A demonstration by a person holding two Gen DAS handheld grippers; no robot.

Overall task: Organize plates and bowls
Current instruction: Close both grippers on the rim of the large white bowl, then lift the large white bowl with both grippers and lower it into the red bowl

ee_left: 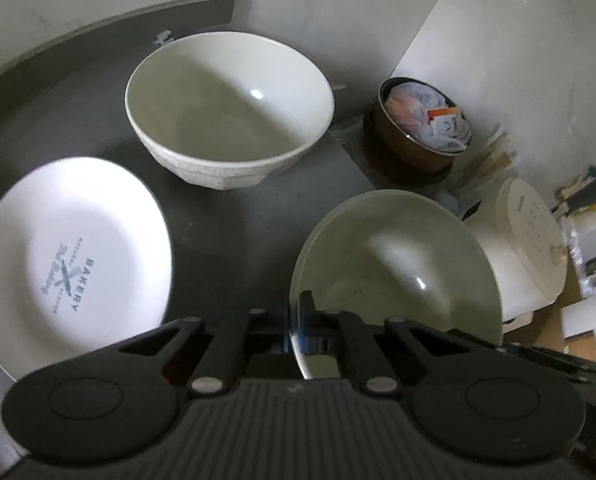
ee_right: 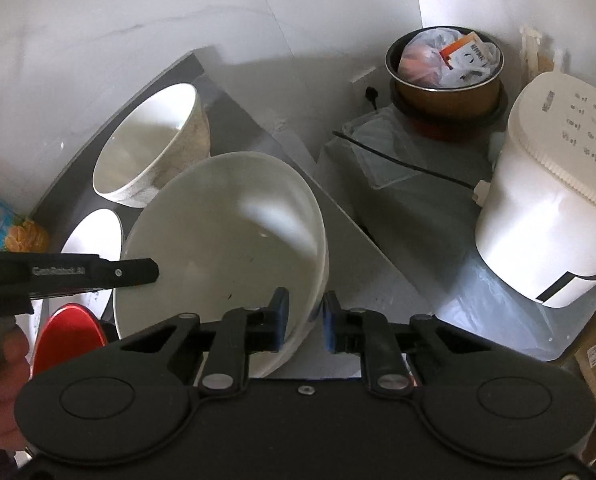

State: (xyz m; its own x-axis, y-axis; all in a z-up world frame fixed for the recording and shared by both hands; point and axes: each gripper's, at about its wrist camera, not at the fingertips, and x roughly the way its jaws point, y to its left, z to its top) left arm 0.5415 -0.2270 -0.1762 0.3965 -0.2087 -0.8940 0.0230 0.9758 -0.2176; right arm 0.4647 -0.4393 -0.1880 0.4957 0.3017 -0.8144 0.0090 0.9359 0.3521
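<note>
**Both grippers on one bowl**

We see the dark grey tabletop (ee_left: 233,216) bearing a deep white ceramic bowl (ee_left: 229,108) and a printed white plate (ee_left: 69,256). Above it, our left gripper (ee_left: 298,320) and right gripper (ee_right: 302,316) each pinch the shallow pale-green bowl's (ee_right: 225,240) rim, tilted.

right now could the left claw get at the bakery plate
Probably not yet. The left claw is shut on the rim of the pale bowl, so it would have to set that down first. Otherwise the way looks free: the bakery plate lies bare on the dark table just beside it.
</note>
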